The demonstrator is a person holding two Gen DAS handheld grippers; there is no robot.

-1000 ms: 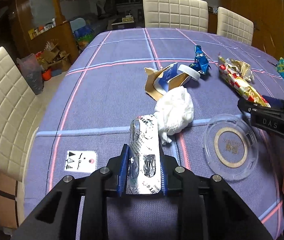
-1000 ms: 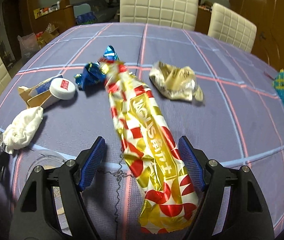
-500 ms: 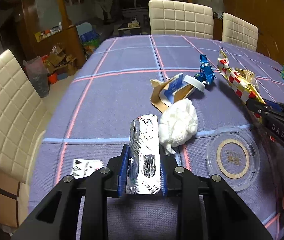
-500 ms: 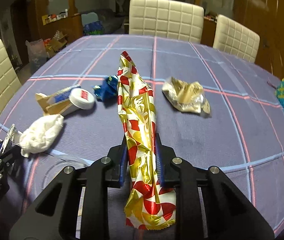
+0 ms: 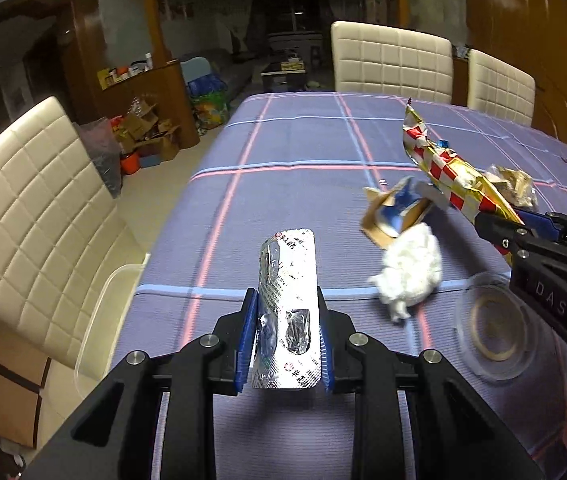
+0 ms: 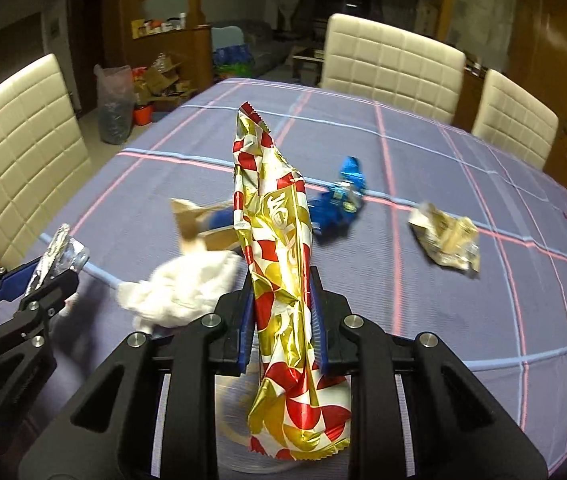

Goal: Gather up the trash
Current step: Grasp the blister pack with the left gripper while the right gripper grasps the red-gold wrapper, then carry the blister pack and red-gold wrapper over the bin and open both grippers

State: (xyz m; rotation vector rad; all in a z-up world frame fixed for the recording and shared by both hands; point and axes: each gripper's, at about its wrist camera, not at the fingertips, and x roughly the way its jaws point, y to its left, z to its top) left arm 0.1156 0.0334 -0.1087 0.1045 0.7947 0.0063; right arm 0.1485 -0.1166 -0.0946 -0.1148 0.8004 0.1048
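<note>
So our left gripper (image 5: 285, 334) is pinched onto an empty foil blister pack (image 5: 288, 312), angled down over the near edge of the purple checked tablecloth (image 5: 283, 168) with the pack sticking up and forward. Our right gripper (image 6: 281, 326) is squeezed tight on the long red-and-gold snack wrapper (image 6: 279, 240), also tilted downward, wrapper off the table. Left lying there: a wadded white tissue (image 5: 411, 268), a torn cardboard packet (image 5: 393, 212), a blue wrapper (image 6: 341, 196) and a crumpled gold wrapper (image 6: 445, 240) farther right.
</note>
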